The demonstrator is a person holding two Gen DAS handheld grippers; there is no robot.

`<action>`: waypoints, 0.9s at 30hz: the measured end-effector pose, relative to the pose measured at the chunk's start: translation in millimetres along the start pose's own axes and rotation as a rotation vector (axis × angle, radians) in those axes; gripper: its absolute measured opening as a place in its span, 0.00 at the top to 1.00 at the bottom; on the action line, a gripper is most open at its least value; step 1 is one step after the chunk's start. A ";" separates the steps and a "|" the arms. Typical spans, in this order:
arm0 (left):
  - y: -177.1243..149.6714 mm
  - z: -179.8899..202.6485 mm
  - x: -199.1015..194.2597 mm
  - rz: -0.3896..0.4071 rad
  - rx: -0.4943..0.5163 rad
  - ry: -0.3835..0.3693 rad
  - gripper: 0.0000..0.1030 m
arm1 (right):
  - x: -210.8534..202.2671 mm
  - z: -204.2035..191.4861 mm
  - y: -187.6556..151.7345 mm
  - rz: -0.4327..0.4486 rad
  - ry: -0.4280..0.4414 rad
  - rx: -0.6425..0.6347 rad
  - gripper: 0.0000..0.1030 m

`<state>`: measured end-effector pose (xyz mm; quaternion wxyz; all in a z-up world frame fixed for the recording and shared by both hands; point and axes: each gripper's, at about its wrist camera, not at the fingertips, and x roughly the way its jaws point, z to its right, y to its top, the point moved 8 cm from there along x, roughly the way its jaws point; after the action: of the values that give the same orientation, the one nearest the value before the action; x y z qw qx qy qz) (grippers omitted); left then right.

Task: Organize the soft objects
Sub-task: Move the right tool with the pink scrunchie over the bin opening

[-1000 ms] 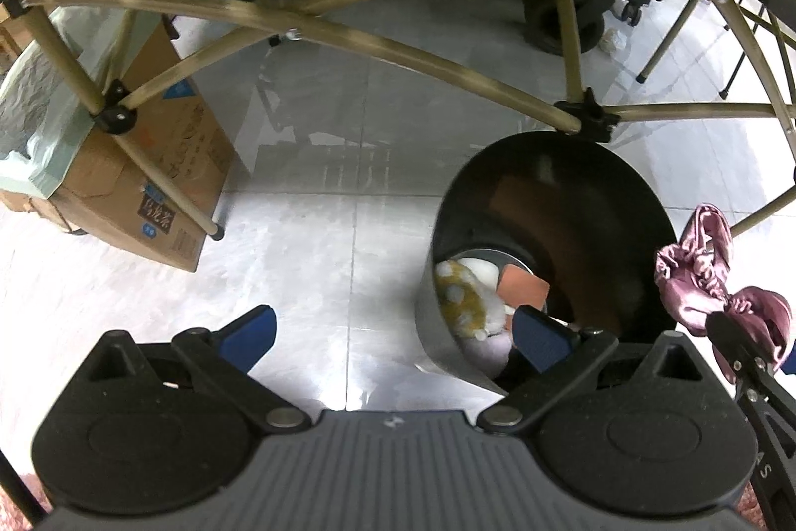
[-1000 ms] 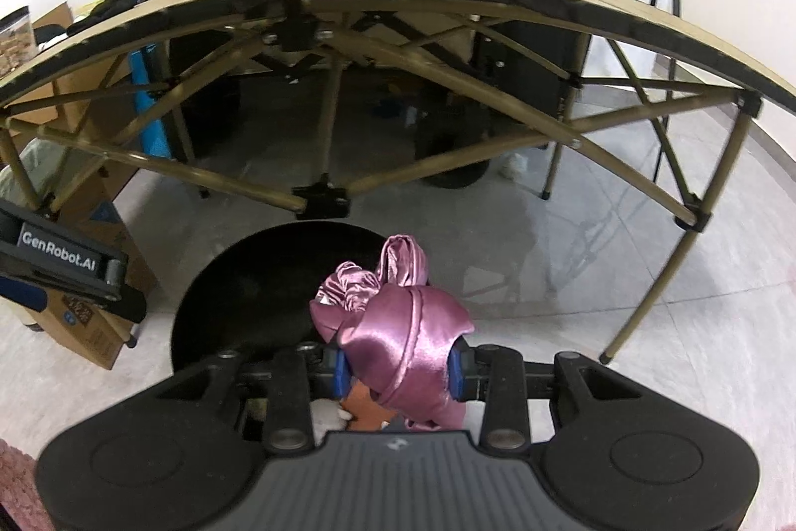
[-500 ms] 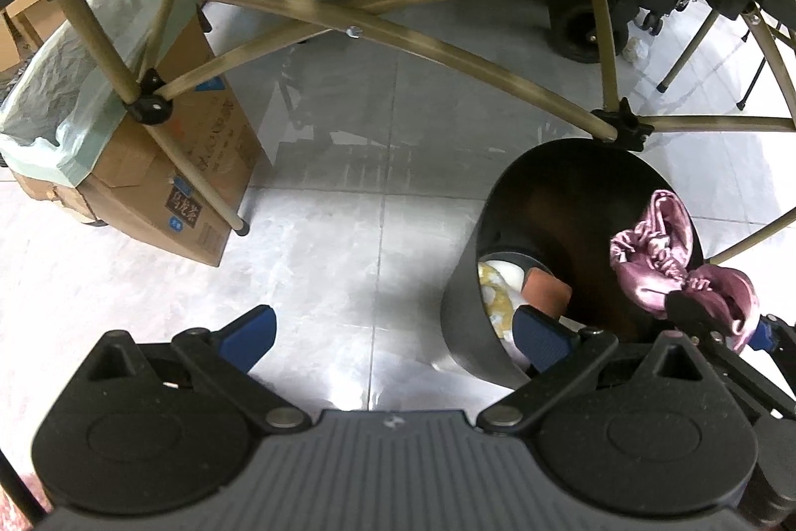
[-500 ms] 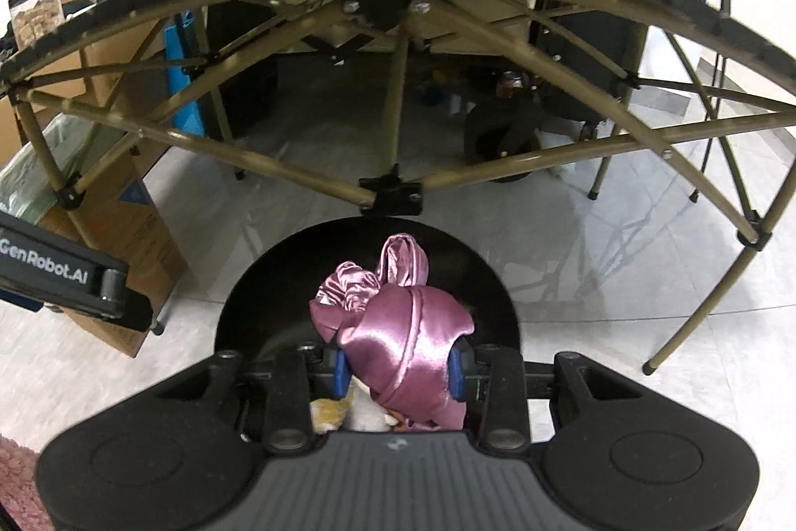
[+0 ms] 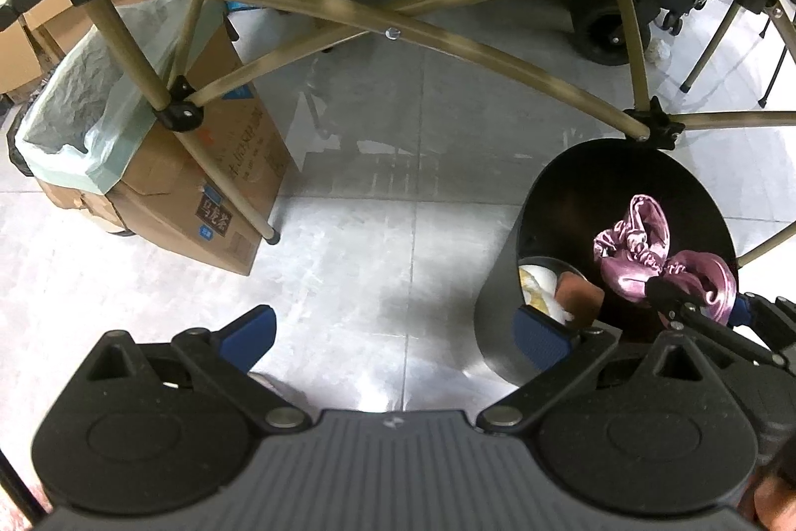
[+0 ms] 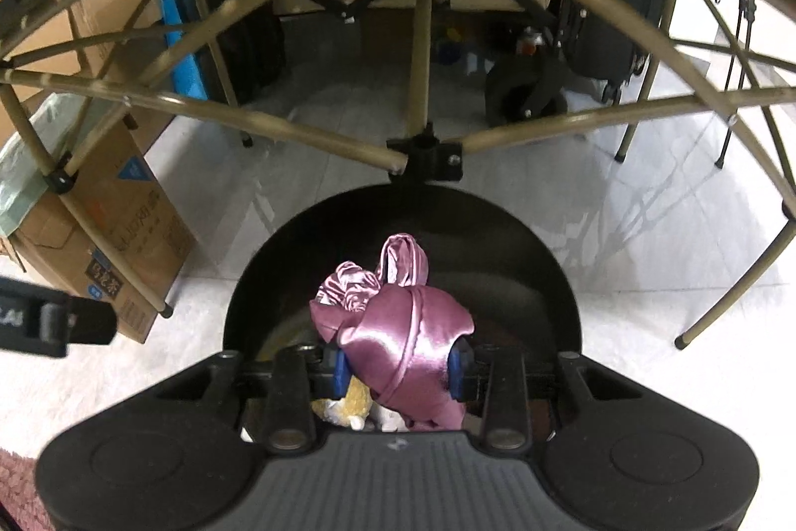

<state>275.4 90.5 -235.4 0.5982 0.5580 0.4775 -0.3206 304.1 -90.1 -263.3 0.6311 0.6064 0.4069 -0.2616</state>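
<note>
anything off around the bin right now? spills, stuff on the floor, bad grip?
Nothing stands out. The right gripper is clamped on the pink satin scrunchie above the open black bin, which stands upright with soft toys inside. The left gripper is open and empty.

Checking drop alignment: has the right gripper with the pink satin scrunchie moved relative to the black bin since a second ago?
Yes. The right gripper carried the pink satin scrunchie leftward in the left wrist view, from beside the black bin's right rim to over its opening.
</note>
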 end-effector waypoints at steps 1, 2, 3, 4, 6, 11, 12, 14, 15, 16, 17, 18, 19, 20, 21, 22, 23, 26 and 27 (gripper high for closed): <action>-0.3 0.1 0.3 0.001 0.002 0.003 0.00 | 3.6 0.3 -0.8 -0.012 -0.001 0.007 0.67; -0.7 0.1 0.6 0.003 0.003 0.007 0.00 | 6.1 1.1 -1.6 -0.021 -0.001 0.014 0.67; -1.0 0.1 0.9 0.005 0.007 0.012 0.00 | 9.3 1.9 -2.3 -0.033 -0.002 0.022 0.67; -1.2 0.2 1.3 0.007 0.010 0.017 0.00 | 12.4 2.5 -1.9 -0.042 -0.004 0.027 0.67; -1.6 0.6 2.5 0.007 0.015 0.026 0.00 | 17.0 3.5 -2.6 -0.056 -0.008 0.033 0.67; -3.8 -0.5 6.1 -0.004 0.018 0.036 0.00 | 27.9 4.7 -5.2 -0.090 -0.012 0.047 0.66; -4.4 -0.2 6.4 -0.007 0.018 0.038 0.00 | 30.4 4.9 -5.8 -0.098 -0.010 0.051 0.66; -5.4 -1.2 7.4 -0.011 0.018 0.041 0.00 | 34.1 5.5 -7.1 -0.109 -0.011 0.057 0.66; -5.6 -1.2 7.8 -0.012 0.019 0.042 0.00 | 36.2 5.8 -7.9 -0.115 -0.013 0.059 0.66; -5.8 -1.1 8.5 -0.014 0.019 0.044 0.00 | 38.5 6.4 -7.5 -0.120 -0.015 0.060 0.66; -6.0 -1.4 9.3 -0.016 0.019 0.047 0.00 | 39.0 6.8 -7.8 -0.125 -0.016 0.061 0.66; -6.1 -1.4 9.9 -0.019 0.019 0.050 0.00 | 40.1 7.0 -8.5 -0.130 -0.016 0.062 0.66; -6.5 -1.6 10.7 -0.022 0.018 0.053 0.00 | 40.5 7.9 -9.5 -0.133 -0.016 0.062 0.66; -6.8 -1.8 11.5 -0.026 0.017 0.054 0.00 | 41.4 7.6 -9.1 -0.136 -0.016 0.062 0.66; -6.7 -2.0 12.0 -0.029 0.015 0.054 0.00 | 41.7 7.5 -9.3 -0.137 -0.015 0.062 0.66; -6.8 -1.9 12.2 -0.031 0.015 0.053 0.00 | 41.8 7.4 -9.5 -0.138 -0.015 0.061 0.66; -6.9 -1.9 12.4 -0.031 0.015 0.052 0.00 | 41.4 6.8 -10.0 -0.138 -0.015 0.061 0.66; -6.8 -1.6 12.7 -0.033 0.014 0.054 0.00 | 42.3 6.0 -8.8 -0.140 -0.011 0.060 0.66; -6.9 -1.6 13.0 -0.035 0.013 0.054 0.00 | 42.8 5.8 -9.0 -0.142 -0.008 0.059 0.65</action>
<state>273.1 92.9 -249.8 0.5757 0.5619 0.5012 -0.3188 320.6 -89.9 -304.2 0.5944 0.5932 0.4385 -0.3203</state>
